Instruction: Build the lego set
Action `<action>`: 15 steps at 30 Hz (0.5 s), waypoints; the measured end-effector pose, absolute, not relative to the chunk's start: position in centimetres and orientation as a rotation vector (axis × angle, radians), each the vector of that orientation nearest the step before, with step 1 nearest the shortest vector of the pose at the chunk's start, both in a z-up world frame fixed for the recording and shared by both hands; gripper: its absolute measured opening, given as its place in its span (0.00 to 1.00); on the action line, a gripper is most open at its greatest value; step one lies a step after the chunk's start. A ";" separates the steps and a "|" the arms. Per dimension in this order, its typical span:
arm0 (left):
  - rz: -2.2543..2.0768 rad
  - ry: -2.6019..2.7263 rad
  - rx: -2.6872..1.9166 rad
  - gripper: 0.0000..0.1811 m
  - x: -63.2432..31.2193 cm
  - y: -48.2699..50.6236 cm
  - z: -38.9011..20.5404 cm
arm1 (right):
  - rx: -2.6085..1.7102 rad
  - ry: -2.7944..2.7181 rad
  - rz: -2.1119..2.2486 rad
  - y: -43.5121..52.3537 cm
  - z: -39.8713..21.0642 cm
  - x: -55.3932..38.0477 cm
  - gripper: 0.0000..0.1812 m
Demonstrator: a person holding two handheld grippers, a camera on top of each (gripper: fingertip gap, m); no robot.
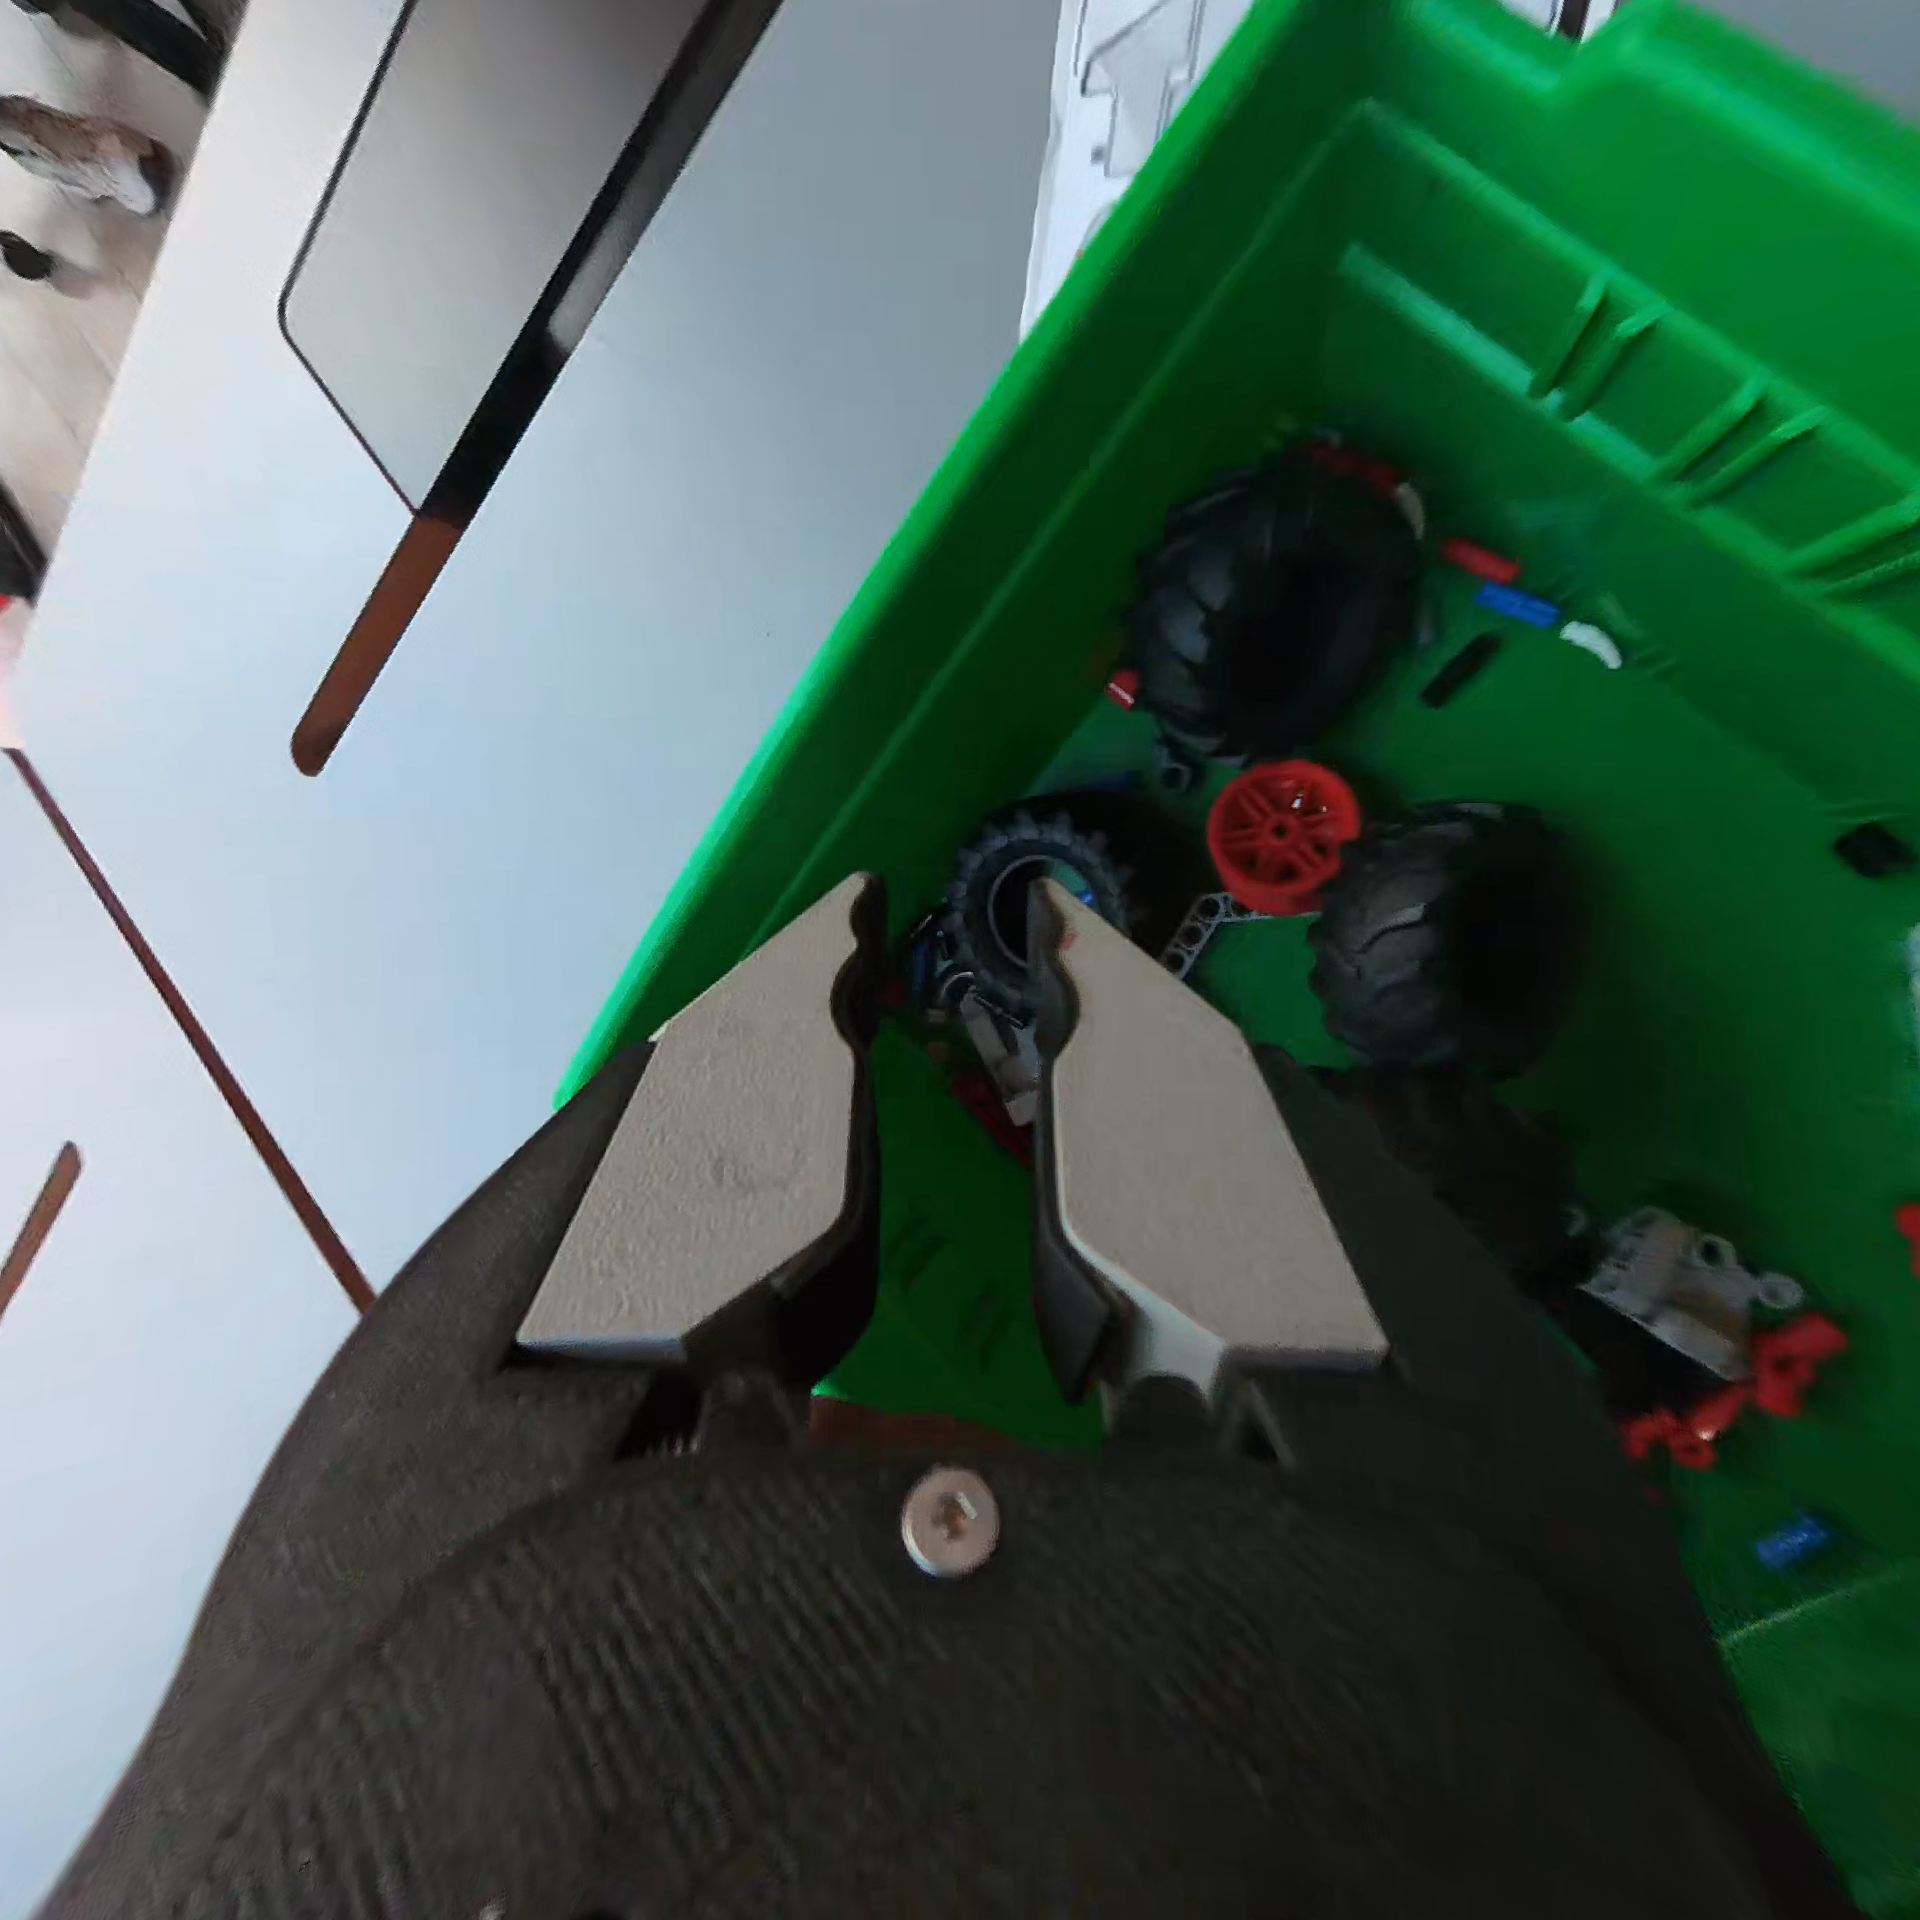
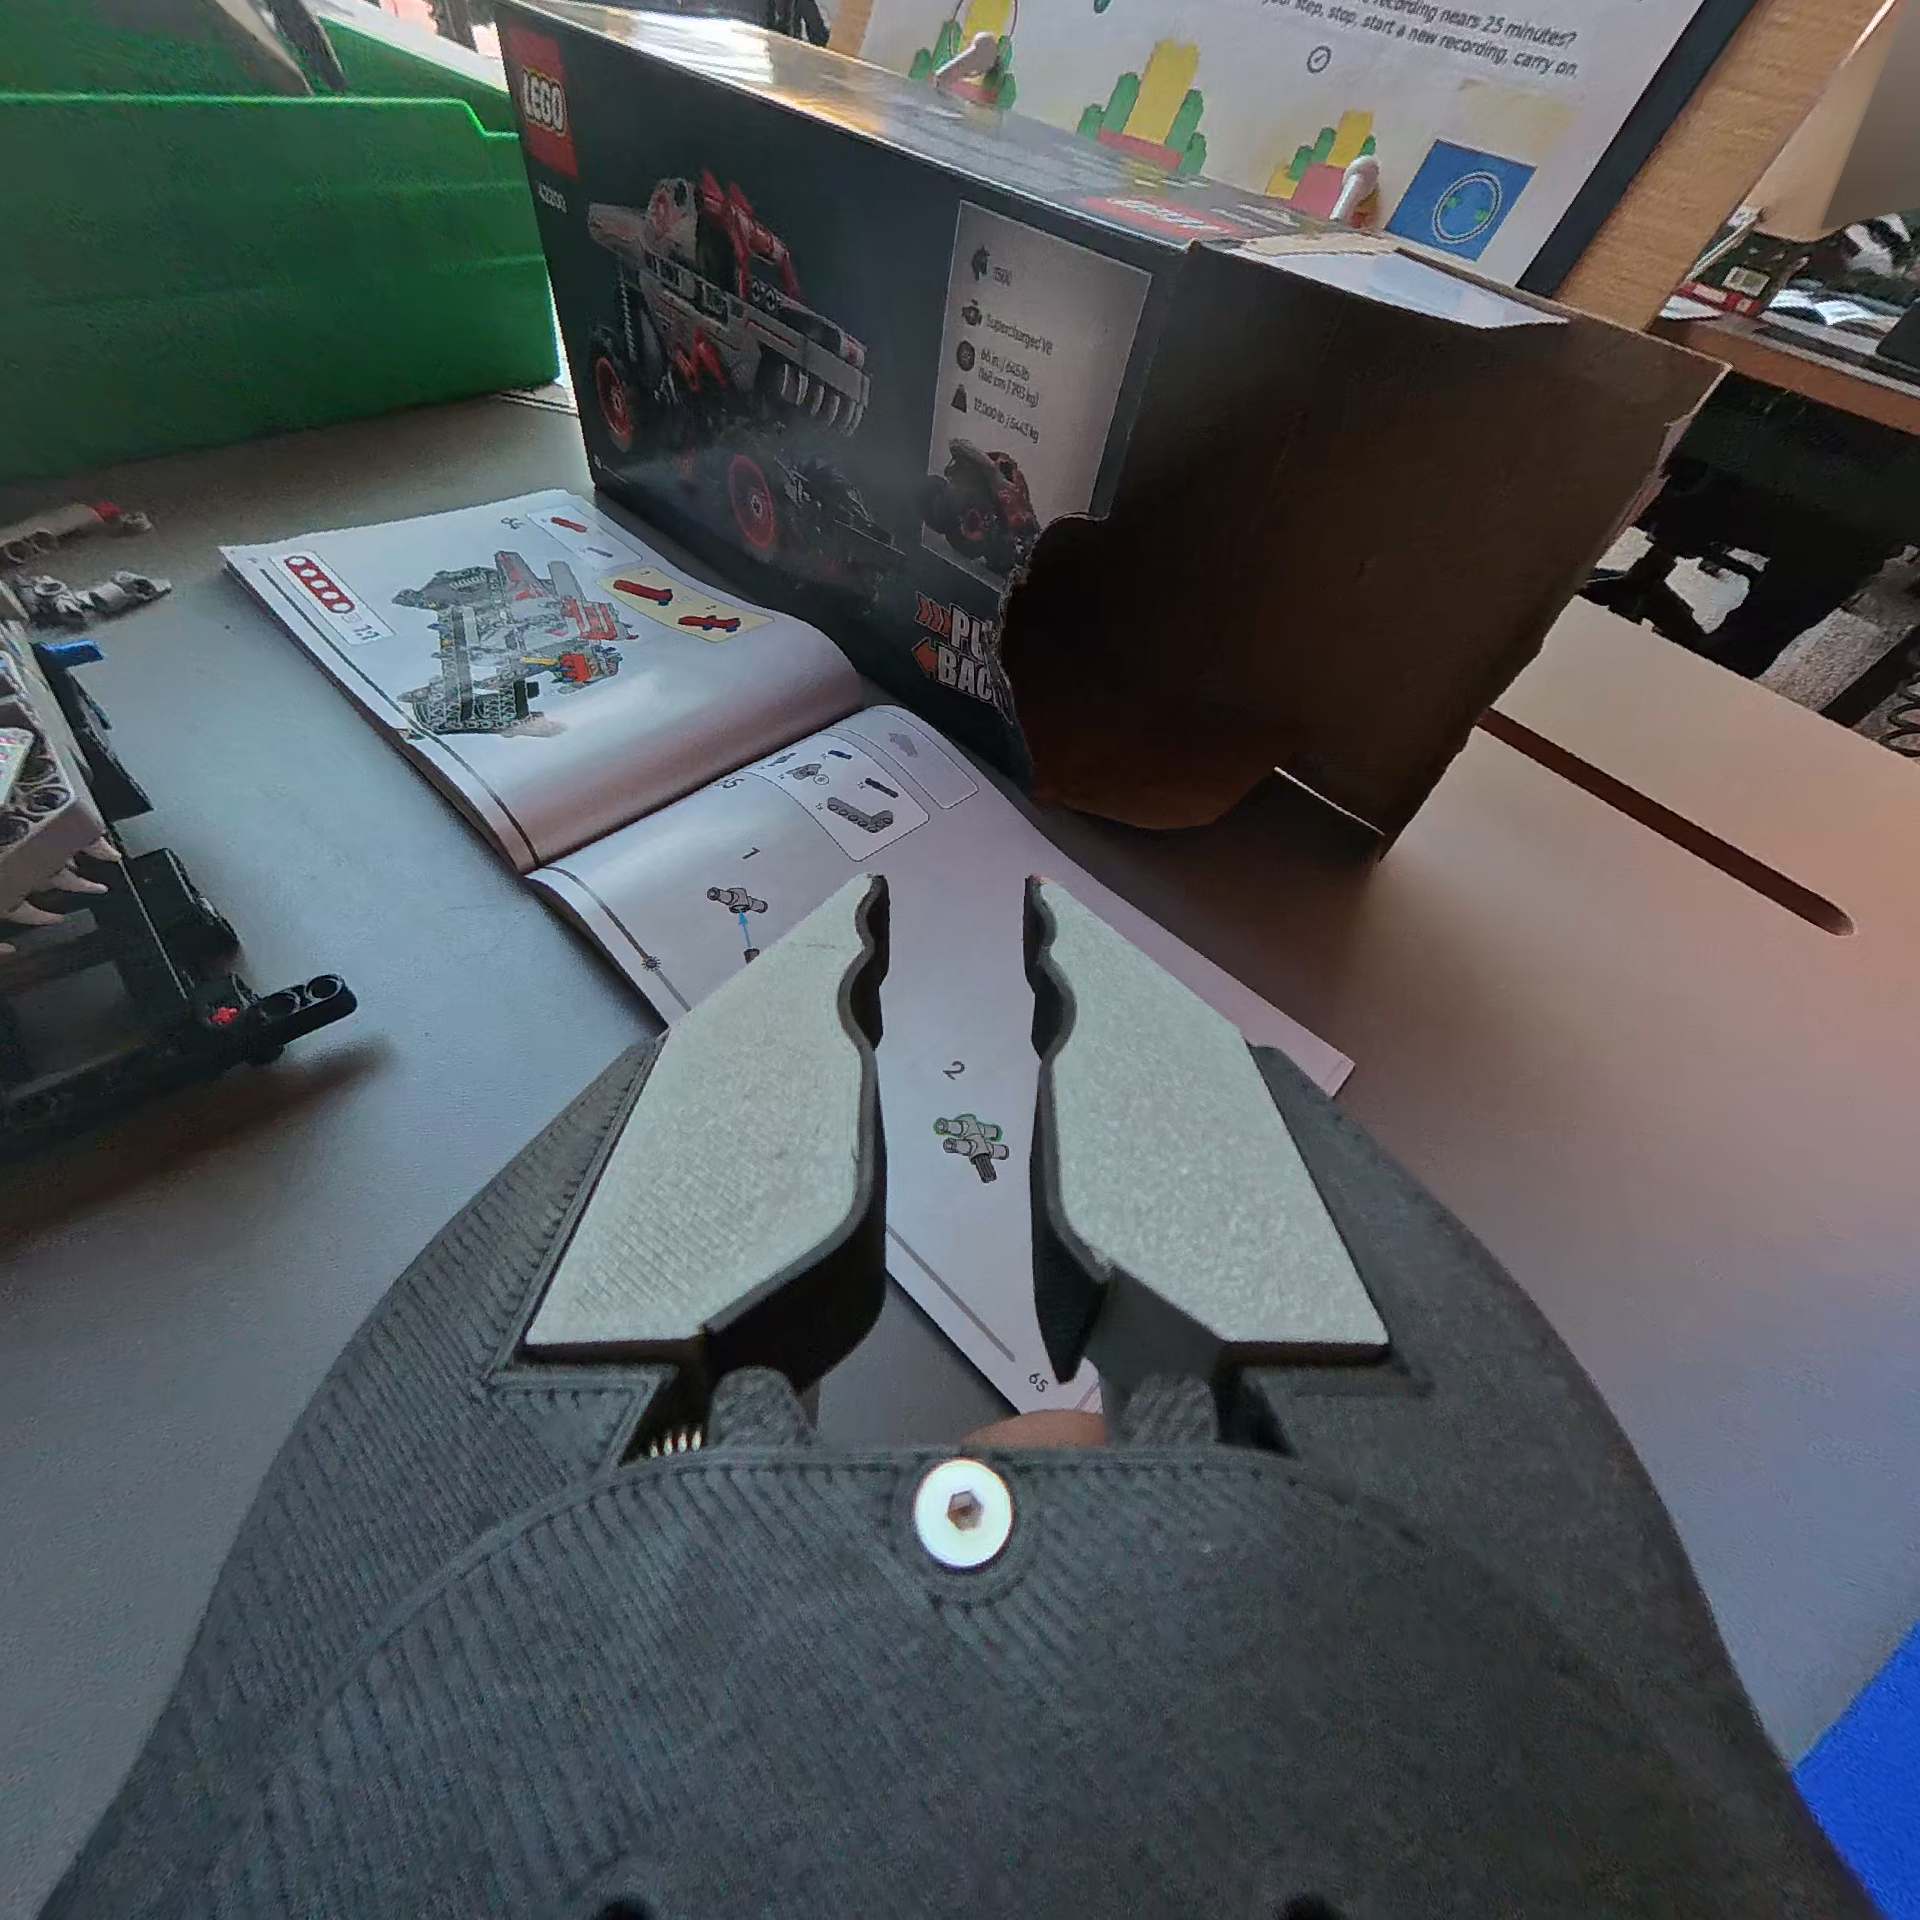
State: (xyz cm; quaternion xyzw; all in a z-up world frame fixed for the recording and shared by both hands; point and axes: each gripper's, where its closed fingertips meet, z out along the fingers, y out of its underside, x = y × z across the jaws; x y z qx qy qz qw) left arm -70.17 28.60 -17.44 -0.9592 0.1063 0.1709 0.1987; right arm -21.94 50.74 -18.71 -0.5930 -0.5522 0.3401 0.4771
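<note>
In the left wrist view my left gripper point(image 1: 956, 894) is open and empty, tilted over the near corner of a green bin point(image 1: 1039, 540). Just beyond its tips lies a black knobbly tyre point(image 1: 1029, 883) with small grey pieces beside it. Two larger black tyres point(image 1: 1278, 603) point(image 1: 1444, 935), a red wheel hub point(image 1: 1285, 834), red pins point(image 1: 1756, 1382) and a grey assembly point(image 1: 1673, 1288) also lie in the bin. In the right wrist view my right gripper point(image 2: 956, 894) is open and empty above the open instruction booklet point(image 2: 582, 665). The partly built black and grey model point(image 2: 114, 914) sits at the left.
The set's box point(image 2: 1039, 416) stands upright behind the booklet. The green bin point(image 2: 260, 291) shows at the far left of the right wrist view. A few small pieces point(image 2: 83, 592) lie on the grey table point(image 2: 1558, 1143). A flat silver device point(image 1: 468, 229) lies left of the bin. My right fingertips sit around 55 centimetres from my left ones. To the red wheel hub point(image 1: 1285, 834): left tips about 7 centimetres, right tips about 50 centimetres. The left tips stand about 15 centimetres off the grey assembly point(image 1: 1673, 1288).
</note>
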 end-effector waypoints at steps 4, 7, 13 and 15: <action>0.497 0.387 -2.759 0.14 -69.8 28.6 -19.9 | -1.449 -1.343 0.835 50.8 -18.6 -21.9 0.12; 0.272 0.401 -2.825 0.12 -67.8 28.5 -21.6 | -1.447 -1.340 0.832 50.9 -18.6 -21.9 0.12; -0.247 0.384 -2.676 0.06 -62.5 30.4 -19.9 | -1.429 -1.326 0.799 51.2 -18.4 -21.7 0.12; -0.170 0.321 -2.649 0.10 -63.6 31.1 -19.4 | -1.430 -1.324 0.797 51.2 -18.4 -21.7 0.12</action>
